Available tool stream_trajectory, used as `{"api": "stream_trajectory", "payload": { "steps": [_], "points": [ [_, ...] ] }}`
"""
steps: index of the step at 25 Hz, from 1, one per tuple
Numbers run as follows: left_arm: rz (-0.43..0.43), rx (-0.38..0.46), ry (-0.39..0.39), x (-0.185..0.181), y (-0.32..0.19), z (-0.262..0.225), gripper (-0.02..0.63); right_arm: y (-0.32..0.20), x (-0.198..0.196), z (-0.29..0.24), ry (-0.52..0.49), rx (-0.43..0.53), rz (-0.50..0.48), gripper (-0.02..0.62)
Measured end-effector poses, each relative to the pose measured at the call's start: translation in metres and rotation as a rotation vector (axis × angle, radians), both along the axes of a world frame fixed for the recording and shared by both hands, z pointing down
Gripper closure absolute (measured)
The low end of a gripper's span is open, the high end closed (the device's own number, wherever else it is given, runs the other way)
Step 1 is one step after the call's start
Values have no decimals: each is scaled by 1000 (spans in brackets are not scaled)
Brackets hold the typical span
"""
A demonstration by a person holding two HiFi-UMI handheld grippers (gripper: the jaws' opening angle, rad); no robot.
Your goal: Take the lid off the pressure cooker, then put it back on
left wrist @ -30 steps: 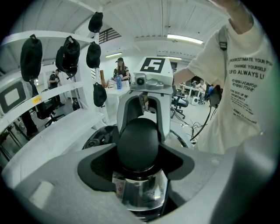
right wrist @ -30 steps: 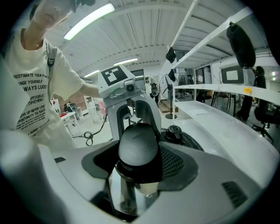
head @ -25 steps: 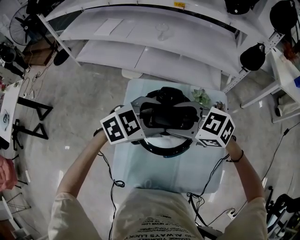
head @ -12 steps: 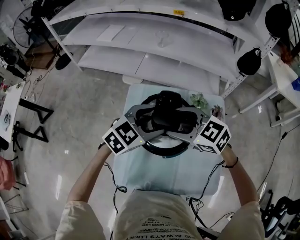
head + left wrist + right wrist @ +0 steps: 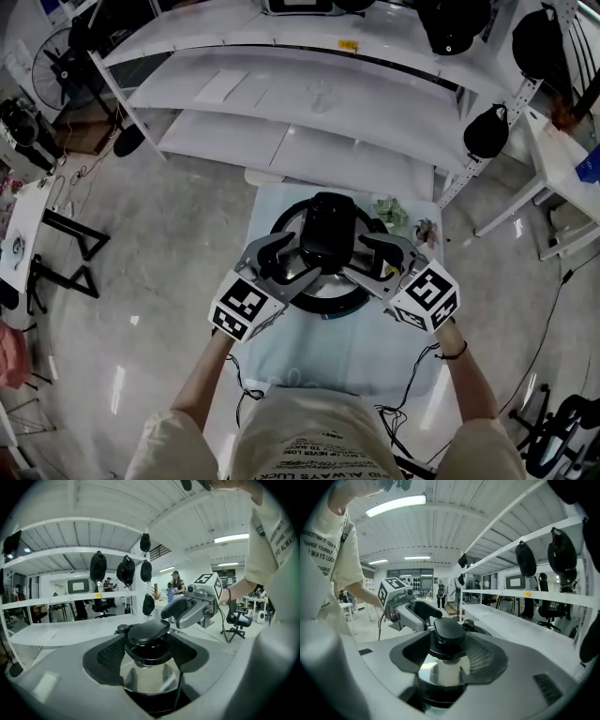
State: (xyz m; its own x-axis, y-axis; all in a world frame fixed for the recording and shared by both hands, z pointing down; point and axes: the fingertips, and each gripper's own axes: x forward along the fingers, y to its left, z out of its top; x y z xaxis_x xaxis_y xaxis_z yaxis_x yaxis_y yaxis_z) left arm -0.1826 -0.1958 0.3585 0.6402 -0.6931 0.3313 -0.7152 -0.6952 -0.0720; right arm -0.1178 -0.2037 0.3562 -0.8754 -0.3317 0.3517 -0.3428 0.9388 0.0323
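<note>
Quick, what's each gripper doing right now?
Left gripper: open, lid knob between its jaws, pads not pressing it.
Right gripper: open, jaws just been closing, same knob between them, ungripped.

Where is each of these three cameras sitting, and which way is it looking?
Head view: on the person's head, looking steeply down at the pressure cooker, forearms, left gripper and right gripper.
Left gripper view: rides the left gripper, facing the lid knob between its own open jaws.
Right gripper view: same from the opposite side; its jaws, just closing somewhat, flank the knob.
Shared: all three show the knob.
</note>
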Motion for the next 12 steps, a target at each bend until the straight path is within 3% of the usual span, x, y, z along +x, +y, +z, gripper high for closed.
{"api": "stream_trajectory", "payload": {
  "steps": [2,5,12],
  "points": [
    [-30,10,17,0,7,-4,310,4,8,-4,-23,-5,33,380],
    [-64,33,19,-2,16,-10,399,11,17,-7,-47,-11,73,414],
    [-102,47,50,5,40,-16,468,36,36,-12,-96,-9,136,494]
  ]
}}
